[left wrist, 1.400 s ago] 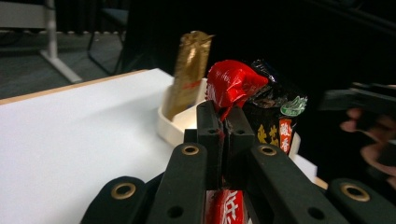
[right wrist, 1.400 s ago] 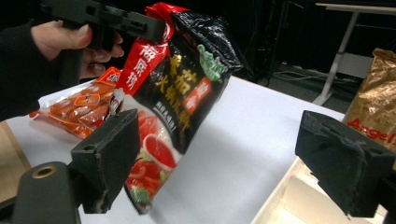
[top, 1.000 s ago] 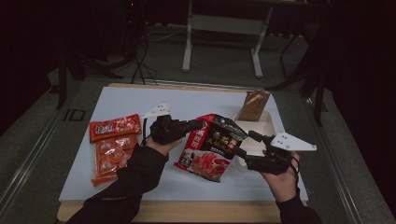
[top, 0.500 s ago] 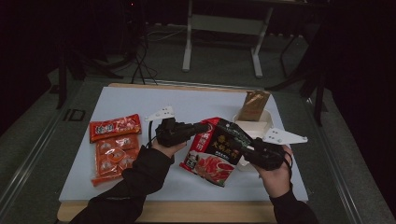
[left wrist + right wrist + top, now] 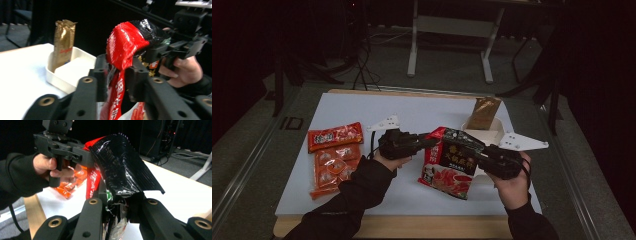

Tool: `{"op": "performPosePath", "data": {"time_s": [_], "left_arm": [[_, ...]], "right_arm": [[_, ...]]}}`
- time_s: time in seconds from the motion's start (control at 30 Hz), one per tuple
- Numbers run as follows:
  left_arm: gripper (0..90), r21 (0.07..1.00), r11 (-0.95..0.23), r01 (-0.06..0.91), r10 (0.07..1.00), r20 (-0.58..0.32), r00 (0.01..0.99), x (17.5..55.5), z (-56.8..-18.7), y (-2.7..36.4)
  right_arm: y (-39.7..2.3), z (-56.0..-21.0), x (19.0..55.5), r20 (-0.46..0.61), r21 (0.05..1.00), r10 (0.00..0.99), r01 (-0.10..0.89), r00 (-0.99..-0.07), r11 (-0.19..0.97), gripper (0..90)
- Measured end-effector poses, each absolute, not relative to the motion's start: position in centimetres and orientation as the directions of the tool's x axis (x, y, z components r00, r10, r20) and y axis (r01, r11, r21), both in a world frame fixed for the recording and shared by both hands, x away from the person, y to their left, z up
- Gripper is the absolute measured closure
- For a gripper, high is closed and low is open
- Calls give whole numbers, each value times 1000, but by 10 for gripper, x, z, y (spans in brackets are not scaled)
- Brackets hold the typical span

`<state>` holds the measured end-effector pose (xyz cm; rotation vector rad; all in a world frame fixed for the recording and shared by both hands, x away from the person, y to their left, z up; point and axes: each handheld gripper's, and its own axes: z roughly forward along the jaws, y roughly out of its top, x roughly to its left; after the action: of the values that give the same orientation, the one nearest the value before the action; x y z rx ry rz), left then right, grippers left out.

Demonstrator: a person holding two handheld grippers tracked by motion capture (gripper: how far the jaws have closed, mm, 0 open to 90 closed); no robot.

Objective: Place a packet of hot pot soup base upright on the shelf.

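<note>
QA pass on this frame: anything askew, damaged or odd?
The red-and-black foil snack bag hangs off the table between left gripper and right gripper, its top crumpled and folded. The gold foil pouch leans in the white plastic tray. No spill.

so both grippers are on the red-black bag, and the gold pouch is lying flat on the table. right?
Not quite. Both the left gripper and right gripper do hold the red-black bag, but the gold pouch isn't flat on the table: it stands upright in the white tray, leaning on its wall. The left gripper view shows it.
</note>
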<state>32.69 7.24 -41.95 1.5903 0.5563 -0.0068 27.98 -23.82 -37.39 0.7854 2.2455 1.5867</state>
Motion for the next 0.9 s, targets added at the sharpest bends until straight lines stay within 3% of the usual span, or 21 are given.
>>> {"op": "performPosePath", "data": {"time_s": [0.07, 0.17, 0.33, 0.47, 0.77, 0.9], "left_arm": [[629, 942, -3, 336, 353, -313, 882, 325, -418, 72], [494, 946, -16, 324, 374, -294, 879, 323, -415, 74], [363, 949, -19, 316, 392, -284, 875, 318, -411, 80], [190, 948, -26, 317, 405, -280, 870, 315, -412, 85], [13, 954, -44, 297, 463, -244, 852, 303, -415, 94], [13, 953, -108, 284, 528, -187, 828, 298, -419, 96]], "right_arm": [[-238, -373, 280, 76, 928, 574, 268, -815, 257, 781], [-238, -370, 281, 80, 930, 569, 267, -818, 253, 781], [-240, -362, 282, 70, 936, 567, 251, -821, 247, 782], [-242, -354, 284, 56, 940, 574, 237, -817, 245, 782], [-254, -333, 295, 40, 951, 593, 213, -805, 225, 781], [-259, -325, 302, 29, 954, 603, 203, -798, 222, 780]]}}
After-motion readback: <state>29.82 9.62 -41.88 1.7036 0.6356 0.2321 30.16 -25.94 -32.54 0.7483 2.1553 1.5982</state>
